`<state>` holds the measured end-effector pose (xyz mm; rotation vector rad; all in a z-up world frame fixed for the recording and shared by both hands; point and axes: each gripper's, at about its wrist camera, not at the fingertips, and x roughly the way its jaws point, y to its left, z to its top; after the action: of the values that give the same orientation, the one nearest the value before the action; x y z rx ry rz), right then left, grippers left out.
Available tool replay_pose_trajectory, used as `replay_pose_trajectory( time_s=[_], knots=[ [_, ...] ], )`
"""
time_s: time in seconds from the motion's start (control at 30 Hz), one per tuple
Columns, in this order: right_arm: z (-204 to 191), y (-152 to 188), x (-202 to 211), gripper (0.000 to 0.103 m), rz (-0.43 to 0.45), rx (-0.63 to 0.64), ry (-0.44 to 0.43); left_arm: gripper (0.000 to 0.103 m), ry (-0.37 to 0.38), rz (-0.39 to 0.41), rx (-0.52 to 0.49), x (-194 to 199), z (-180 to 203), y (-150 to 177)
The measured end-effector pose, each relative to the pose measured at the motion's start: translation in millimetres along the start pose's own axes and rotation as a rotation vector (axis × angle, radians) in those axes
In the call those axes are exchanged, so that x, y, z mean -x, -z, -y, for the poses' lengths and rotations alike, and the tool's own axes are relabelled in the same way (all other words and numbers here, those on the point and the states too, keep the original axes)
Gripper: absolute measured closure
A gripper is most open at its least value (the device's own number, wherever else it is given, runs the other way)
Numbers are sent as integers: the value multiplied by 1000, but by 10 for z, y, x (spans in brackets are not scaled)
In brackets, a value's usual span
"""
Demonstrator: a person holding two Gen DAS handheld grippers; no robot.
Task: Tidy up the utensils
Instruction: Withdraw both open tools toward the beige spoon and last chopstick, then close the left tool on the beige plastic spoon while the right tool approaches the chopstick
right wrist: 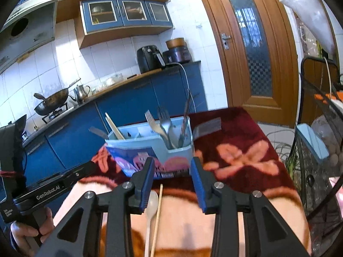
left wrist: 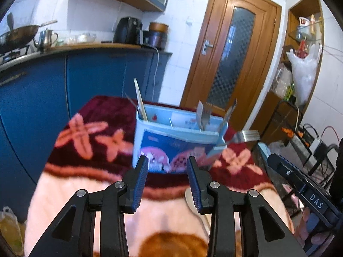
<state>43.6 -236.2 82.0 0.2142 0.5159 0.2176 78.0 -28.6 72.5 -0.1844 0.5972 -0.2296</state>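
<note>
A light-blue utensil box (left wrist: pixel 171 135) (right wrist: pixel 150 144) stands on a dark-red flowered cloth (left wrist: pixel 90 128) (right wrist: pixel 242 141). It holds wooden chopsticks (left wrist: pixel 140 102) (right wrist: pixel 114 127) at its left end and metal forks (right wrist: pixel 165 124) in its right compartment. One fork (left wrist: pixel 246 136) sticks out sideways past the box's right corner. A white plastic spoon (right wrist: pixel 151 203) and a single chopstick (right wrist: pixel 158 212) lie on the cloth in front of the box, under my right gripper (right wrist: pixel 171 167). That gripper is open and holds nothing. My left gripper (left wrist: pixel 167 165) is also open and empty, just short of the box.
Blue kitchen cabinets (left wrist: pixel 96 79) carry a wok (right wrist: pixel 51 101), a kettle (right wrist: pixel 81 93) and an air fryer (right wrist: pixel 149 59). A wooden door (left wrist: pixel 231 64) stands behind. A black wire rack (right wrist: pixel 317 141) and a plastic bag (left wrist: pixel 304 72) are on the right.
</note>
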Motion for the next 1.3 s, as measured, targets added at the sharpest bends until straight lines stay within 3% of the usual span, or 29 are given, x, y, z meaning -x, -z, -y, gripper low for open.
replay_pose_trajectory(
  time_s=[0.33, 0.8, 1.0, 1.17, 1.3],
  knots=[
    [268, 203, -8, 61, -60, -76, 0, 65, 19, -139, 8, -301, 142, 249],
    [482, 306, -33, 61, -83, -132, 0, 65, 57, -339, -62, -684, 458, 618],
    [545, 327, -42, 60, -86, -150, -1, 65, 102, -406, -47, -807, 524, 727],
    [555, 331, -40, 60, -86, -150, 1, 92, 146, -418, 2, -865, 500, 765],
    [551, 338, -39, 60, -90, -143, -1, 94, 170, -400, 40, -840, 436, 749]
  ],
)
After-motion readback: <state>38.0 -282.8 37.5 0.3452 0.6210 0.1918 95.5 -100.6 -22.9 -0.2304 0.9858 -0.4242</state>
